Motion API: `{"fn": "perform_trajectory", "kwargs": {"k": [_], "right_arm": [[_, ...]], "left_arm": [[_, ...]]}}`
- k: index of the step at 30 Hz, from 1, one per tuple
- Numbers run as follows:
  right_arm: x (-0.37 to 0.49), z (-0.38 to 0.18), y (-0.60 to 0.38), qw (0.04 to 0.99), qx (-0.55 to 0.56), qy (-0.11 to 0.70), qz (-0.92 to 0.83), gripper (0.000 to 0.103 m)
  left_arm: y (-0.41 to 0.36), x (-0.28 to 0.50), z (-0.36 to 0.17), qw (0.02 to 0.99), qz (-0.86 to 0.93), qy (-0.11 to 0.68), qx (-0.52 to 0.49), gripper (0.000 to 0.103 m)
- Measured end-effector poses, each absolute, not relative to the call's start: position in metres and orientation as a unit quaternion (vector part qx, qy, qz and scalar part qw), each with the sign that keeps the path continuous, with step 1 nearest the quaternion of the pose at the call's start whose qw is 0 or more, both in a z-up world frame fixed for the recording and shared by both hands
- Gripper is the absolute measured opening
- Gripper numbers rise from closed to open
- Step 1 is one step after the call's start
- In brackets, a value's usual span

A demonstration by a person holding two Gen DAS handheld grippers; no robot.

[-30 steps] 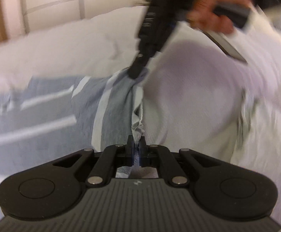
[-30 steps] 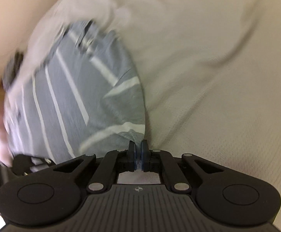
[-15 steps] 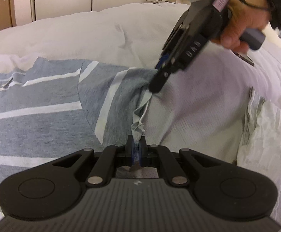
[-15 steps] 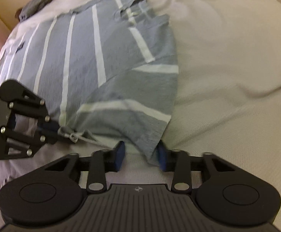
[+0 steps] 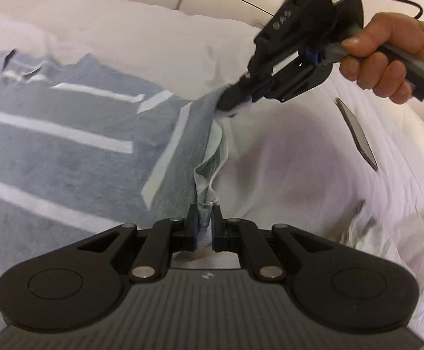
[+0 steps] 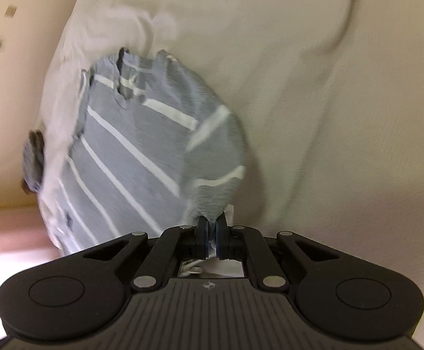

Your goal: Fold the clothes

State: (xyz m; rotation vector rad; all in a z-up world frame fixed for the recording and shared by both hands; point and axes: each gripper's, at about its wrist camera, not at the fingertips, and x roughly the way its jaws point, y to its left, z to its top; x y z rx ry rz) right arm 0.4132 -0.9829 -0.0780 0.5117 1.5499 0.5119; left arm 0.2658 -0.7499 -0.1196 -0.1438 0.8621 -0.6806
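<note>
A grey shirt with white stripes (image 5: 75,151) lies spread on a white bed (image 5: 293,180). My left gripper (image 5: 203,224) is shut on the shirt's near edge, with bunched cloth between its pads. My right gripper (image 5: 235,105) shows in the left wrist view, held by a hand, and is shut on the same edge farther along. In the right wrist view the right gripper (image 6: 211,234) pinches the shirt's (image 6: 142,157) edge, and the shirt stretches away toward its collar (image 6: 124,87).
The white bedcover (image 6: 328,116) extends to the right of the shirt. A dark flat object (image 5: 357,137) lies on the bed at the right. A crumpled white cloth (image 5: 369,233) lies near the right edge. A small dark garment (image 6: 32,160) sits at the bed's far left edge.
Half a second ago the right gripper was open beside the shirt edge; it has now closed on it. The left gripper has kept its grip throughout.
</note>
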Motion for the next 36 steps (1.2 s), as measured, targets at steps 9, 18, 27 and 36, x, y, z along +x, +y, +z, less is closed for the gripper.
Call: {"fn": "perform_trajectory", "kwargs": {"k": [9,18,27,36], "right_arm": [[0.439,-0.077,-0.945,0.648,0.358,0.628,0.24,0.028],[0.442,-0.046,-0.928,0.765,0.15,0.563,0.275,0.044],[0.419,-0.068,-0.847,0.737,-0.214,0.506,0.394,0.043],[0.428,-0.103,-0.822,0.666,-0.316,0.52,0.432,0.027]], "left_arm": [[-0.712,0.278,-0.13,0.84,-0.277,0.432,-0.178,0.004],[-0.659,0.283,-0.15,0.789,-0.198,0.459,-0.357,0.004],[-0.654,0.267,-0.153,0.8,-0.201,0.463,-0.323,0.004],[-0.66,0.264,-0.151,0.817,-0.222,0.453,-0.28,0.004]]}}
